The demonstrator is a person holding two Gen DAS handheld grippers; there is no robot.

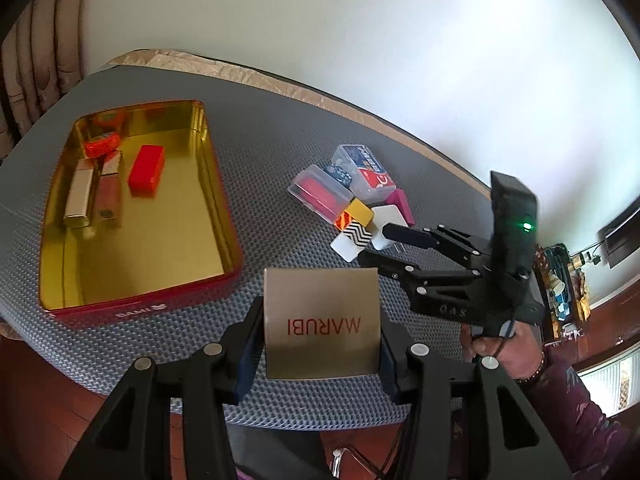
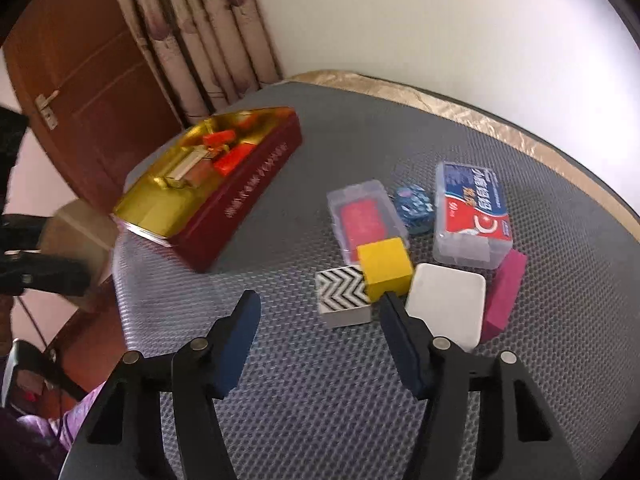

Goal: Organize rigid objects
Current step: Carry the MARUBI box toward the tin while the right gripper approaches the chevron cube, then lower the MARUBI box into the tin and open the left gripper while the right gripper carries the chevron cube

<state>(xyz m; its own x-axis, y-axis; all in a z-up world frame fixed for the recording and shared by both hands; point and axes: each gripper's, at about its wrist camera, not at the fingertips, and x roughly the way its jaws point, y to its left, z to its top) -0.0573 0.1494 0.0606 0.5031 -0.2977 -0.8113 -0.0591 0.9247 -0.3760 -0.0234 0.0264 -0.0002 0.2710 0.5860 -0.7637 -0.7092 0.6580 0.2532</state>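
The left tool [image 1: 320, 316] grips a gold MARUBI box [image 1: 321, 322], the part-filled tin [image 1: 224, 184] ahead to its left. The right tool [image 2: 316, 316] hangs wide before a cluster of blocks and cases [image 2: 420, 248], apparently still unsorted.

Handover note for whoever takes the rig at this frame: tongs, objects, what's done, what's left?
Left tongs: shut on the gold MARUBI box, held near the tin's corner.
Right tongs: open, empty, at the loose pile.
Done: red block, two gold tubes and an orange piece lie in the red tin.
Left: MARUBI box, zigzag block, yellow cube, white box, magenta block, two clear cases, blue disc.
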